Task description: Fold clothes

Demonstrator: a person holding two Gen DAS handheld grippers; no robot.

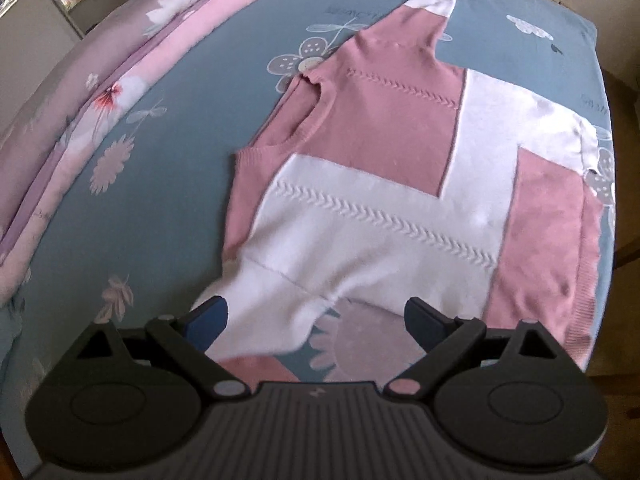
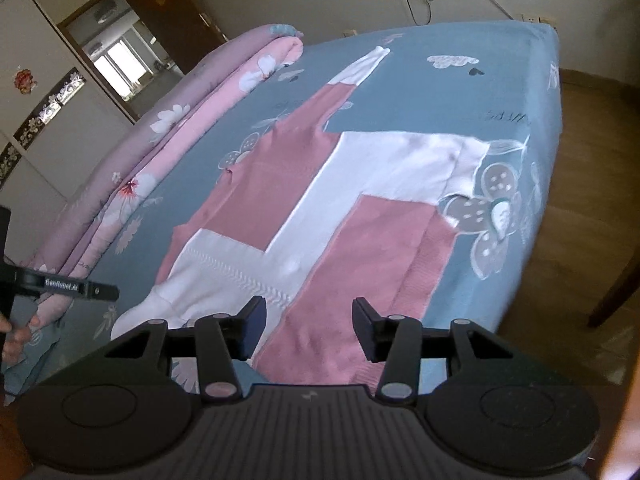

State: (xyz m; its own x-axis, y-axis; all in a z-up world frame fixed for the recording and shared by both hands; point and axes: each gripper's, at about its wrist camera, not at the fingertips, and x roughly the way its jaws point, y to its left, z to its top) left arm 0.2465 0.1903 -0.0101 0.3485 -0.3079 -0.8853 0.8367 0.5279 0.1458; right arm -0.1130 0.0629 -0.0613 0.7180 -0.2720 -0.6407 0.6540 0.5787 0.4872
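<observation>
Sweater (image 1: 384, 184), pink and white blocks, flat on blue floral bedsheet (image 1: 168, 184), filling centre and right of left wrist view; far sleeve (image 1: 436, 4) stretched to upper centre, near sleeve (image 1: 264, 320) trailing to bottom centre. No fold visible yet, so likely at step 1.

Left gripper (image 1: 316, 316) wide open, 2 fingers straddling near sleeve at bottom centre; cloth between them but not pinched, pads clear of it. Frame blurred around sleeve, contact not certain.

Right gripper (image 2: 308, 328) about half open, empty, above pink hem side (image 2: 360, 280) at bottom centre of right wrist view. Other handle and part of a hand (image 2: 16, 340) visible at left edge.

Risks:
- Closing left now: likely to catch sleeve edge only, thin knit slipping out on lift, or sheet pinched along with it.
- Uneven pickup between 2 grippers: body dragged sideways, skewed fold.
- Hem close to bed edge at right of right wrist view; pull that way could slide sweater off onto wooden floor (image 2: 592, 128).
- Rolled quilt (image 1: 80, 128) at upper left limits room for far-side fold.
- Far sleeve out of easy reach, prone to bunching if folded last.
</observation>
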